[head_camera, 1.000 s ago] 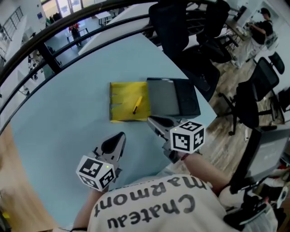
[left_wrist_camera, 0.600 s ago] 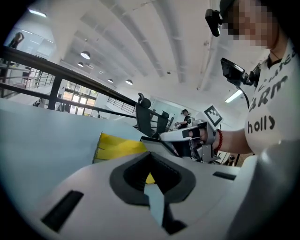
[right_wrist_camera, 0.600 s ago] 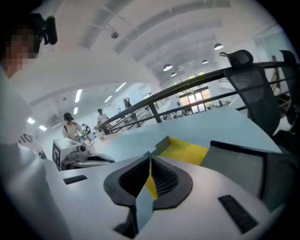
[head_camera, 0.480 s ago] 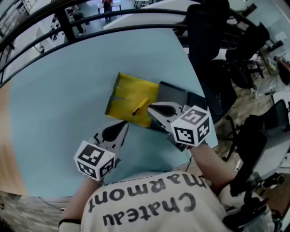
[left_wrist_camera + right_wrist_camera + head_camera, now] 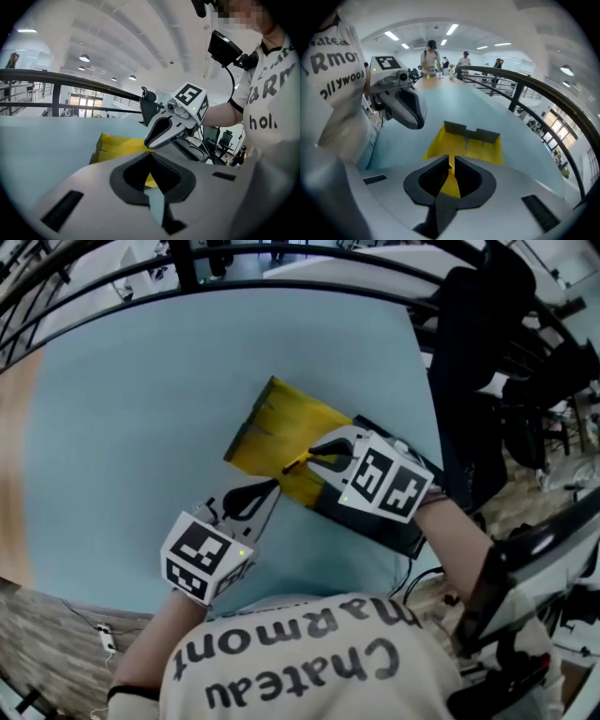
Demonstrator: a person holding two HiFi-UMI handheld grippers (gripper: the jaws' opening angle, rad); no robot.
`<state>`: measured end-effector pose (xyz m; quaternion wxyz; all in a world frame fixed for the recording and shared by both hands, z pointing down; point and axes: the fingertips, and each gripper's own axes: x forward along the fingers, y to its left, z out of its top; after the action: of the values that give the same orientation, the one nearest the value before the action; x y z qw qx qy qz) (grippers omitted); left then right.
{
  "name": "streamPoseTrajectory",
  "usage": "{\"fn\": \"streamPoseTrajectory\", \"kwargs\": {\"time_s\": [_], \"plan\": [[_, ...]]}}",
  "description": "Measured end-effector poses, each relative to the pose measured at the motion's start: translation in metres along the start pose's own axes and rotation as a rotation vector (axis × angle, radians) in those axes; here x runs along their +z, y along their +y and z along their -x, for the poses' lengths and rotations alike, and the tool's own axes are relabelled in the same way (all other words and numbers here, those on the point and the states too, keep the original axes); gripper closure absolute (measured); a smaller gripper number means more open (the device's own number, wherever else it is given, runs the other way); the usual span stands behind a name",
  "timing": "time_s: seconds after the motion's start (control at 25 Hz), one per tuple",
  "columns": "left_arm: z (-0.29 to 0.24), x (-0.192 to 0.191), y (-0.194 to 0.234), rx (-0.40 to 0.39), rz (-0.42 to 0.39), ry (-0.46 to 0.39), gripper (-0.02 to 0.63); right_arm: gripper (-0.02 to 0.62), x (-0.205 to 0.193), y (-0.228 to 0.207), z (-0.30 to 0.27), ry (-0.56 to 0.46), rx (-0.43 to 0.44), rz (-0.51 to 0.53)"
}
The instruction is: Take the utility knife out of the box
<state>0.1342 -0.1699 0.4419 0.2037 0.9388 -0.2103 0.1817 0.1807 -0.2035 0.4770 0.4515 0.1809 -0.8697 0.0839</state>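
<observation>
The slim yellow utility knife (image 5: 293,466) lies in the open yellow cardboard box (image 5: 270,423). The right gripper (image 5: 312,453), fingers nearly together above it, should widen them and straddle its handle; the left gripper (image 5: 273,488), fingers closed, sits just beside the box.

I hold two grippers, one in each hand: the left gripper (image 5: 272,489) and the right gripper (image 5: 307,456). Each one carries one marker cube (image 5: 202,557), so there are two cubes in all; the second cube (image 5: 384,482) is on the right one. There is one table (image 5: 122,409). I count one yellow box (image 5: 267,427), one utility knife (image 5: 292,466) and one black lid (image 5: 375,526). The right gripper view shows three people (image 5: 431,52) far away. There is more than one black chair (image 5: 469,362), but I cannot tell the exact number.
</observation>
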Motion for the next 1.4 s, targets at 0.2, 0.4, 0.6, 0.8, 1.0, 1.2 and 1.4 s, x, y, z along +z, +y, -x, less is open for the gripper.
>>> {"fn": "streamPoseTrajectory", "kwargs": {"time_s": [0.2, 0.4, 0.6, 0.8, 1.0, 1.2, 1.4], "plan": [[0.011, -0.001, 0.003, 0.059, 0.043, -0.009, 0.604, 0.538, -0.003, 0.01, -0.015, 0.122, 0.126, 0.205], [0.015, -0.009, 0.003, 0.072, 0.098, -0.003, 0.604, 0.453, -0.006, 0.016, -0.028, 0.252, 0.232, 0.398], [0.009, -0.021, -0.003, 0.047, 0.102, 0.011, 0.604, 0.453, -0.023, 0.011, -0.046, 0.377, 0.317, 0.479], [0.012, -0.024, -0.003, 0.054, 0.116, 0.017, 0.604, 0.453, -0.027, 0.007, -0.057, 0.432, 0.31, 0.548], [0.014, -0.029, -0.004, 0.056, 0.135, 0.02, 0.604, 0.454, -0.038, 0.003, -0.063, 0.476, 0.303, 0.578], [0.011, -0.035, 0.001, 0.065, 0.163, 0.025, 0.604, 0.456, -0.046, -0.003, -0.072, 0.459, 0.326, 0.562], [0.013, -0.035, 0.0, 0.066, 0.173, 0.019, 0.604, 0.459, -0.044, -0.004, -0.072, 0.421, 0.34, 0.526]]}}
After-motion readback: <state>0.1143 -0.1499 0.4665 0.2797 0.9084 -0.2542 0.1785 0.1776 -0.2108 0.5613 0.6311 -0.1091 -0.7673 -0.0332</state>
